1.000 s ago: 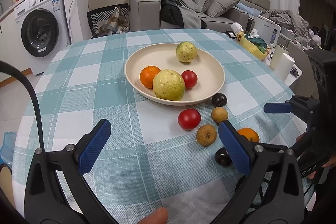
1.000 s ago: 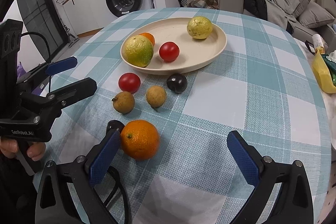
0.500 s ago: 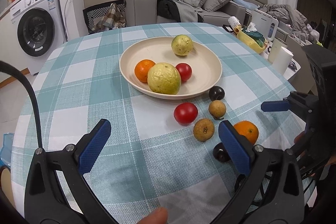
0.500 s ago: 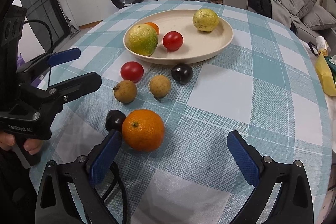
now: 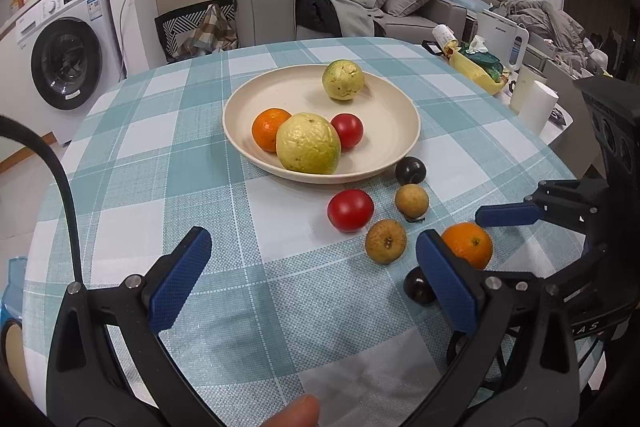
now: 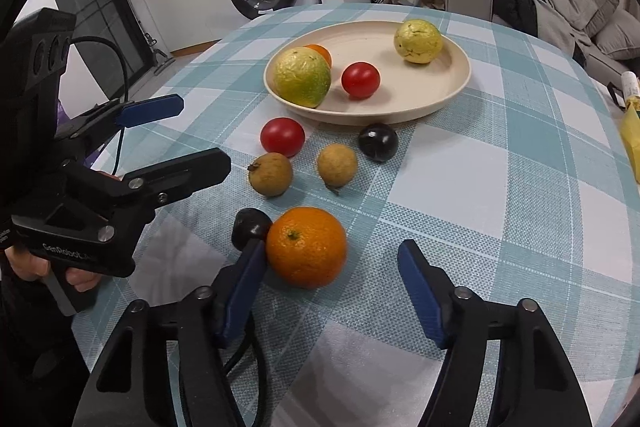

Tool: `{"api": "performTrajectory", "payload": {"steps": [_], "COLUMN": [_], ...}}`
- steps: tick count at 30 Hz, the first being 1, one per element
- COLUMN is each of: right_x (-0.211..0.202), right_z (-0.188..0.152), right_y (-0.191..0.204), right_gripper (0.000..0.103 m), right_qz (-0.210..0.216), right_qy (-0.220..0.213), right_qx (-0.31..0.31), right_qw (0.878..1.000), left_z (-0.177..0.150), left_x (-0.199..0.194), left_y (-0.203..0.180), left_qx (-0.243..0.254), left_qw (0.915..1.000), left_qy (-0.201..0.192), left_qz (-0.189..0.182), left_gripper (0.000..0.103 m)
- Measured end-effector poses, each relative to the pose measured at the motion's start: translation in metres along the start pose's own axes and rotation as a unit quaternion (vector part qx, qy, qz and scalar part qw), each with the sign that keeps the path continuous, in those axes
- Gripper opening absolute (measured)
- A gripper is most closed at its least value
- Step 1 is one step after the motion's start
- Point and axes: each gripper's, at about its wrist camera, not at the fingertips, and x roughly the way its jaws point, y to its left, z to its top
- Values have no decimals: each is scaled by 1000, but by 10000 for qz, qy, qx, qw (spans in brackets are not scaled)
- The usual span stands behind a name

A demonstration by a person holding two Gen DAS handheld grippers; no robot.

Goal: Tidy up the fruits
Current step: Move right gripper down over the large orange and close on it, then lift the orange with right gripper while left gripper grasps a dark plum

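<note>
A: The round table with the checked cloth carries a cream plate near its middle.

B: And the loose orange?

A: Near the front edge, between the right gripper pads. Its jaws have just been closing; the left pad touches, the right one is apart.

B: The left gripper?

A: Wide, holding nothing.
</note>
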Motion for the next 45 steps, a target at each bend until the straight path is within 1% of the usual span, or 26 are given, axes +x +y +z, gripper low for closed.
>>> {"api": "performTrajectory", "payload": {"steps": [2, 4, 7, 13, 21, 25, 29, 30, 37, 39, 41, 45], "right_x": [-1, -2, -2, -3, -12, -16, -18, -19, -21, -21, -21, -21], "right_z": [0, -1, -1, -2, 0, 2, 4, 5, 5, 5, 4, 5], "right_y": [2, 4, 7, 5, -1, -9, -16, -18, -20, -20, -20, -21], "right_gripper": [53, 50, 42, 40, 40, 40, 40, 40, 40, 40, 40, 40], "right_qz": [123, 139, 200, 267, 128, 20, -32, -39, -47, -49, -42, -54], "right_qy": [-10, -34, -55, -88, -298, -380, -447, -464, -516, -518, -518, -520], "right_qx": [-28, -52, -90, -83, 0, 157, 286, 307, 350, 354, 360, 367], "right_qw": [9999, 9999, 9997, 9996, 9995, 9991, 9986, 9984, 9980, 9980, 9980, 9980], "left_z": [0, 0, 0, 0, -2, -4, -7, -8, -14, -16, -18, -21], "left_x": [0, 0, 0, 0, -1, 1, 3, 4, 10, 9, 10, 12], "left_y": [0, 0, 0, 0, -1, -6, -15, -17, -32, -35, -39, -45], "left_qx": [4, 11, 2, 13, 46, 191, 391, 434, 766, 840, 906, 1031], "left_qw": [10000, 10000, 10000, 10000, 10000, 9996, 9984, 9979, 9935, 9920, 9908, 9884], "left_qy": [4, 5, 4, 14, 51, 177, 322, 360, 590, 621, 652, 747], "left_qz": [-1, 3, -3, 1, -42, -93, -260, -316, -594, -709, -761, -831], "left_gripper": [102, 102, 102, 102, 102, 102, 101, 97, 82, 75, 72, 62]}}
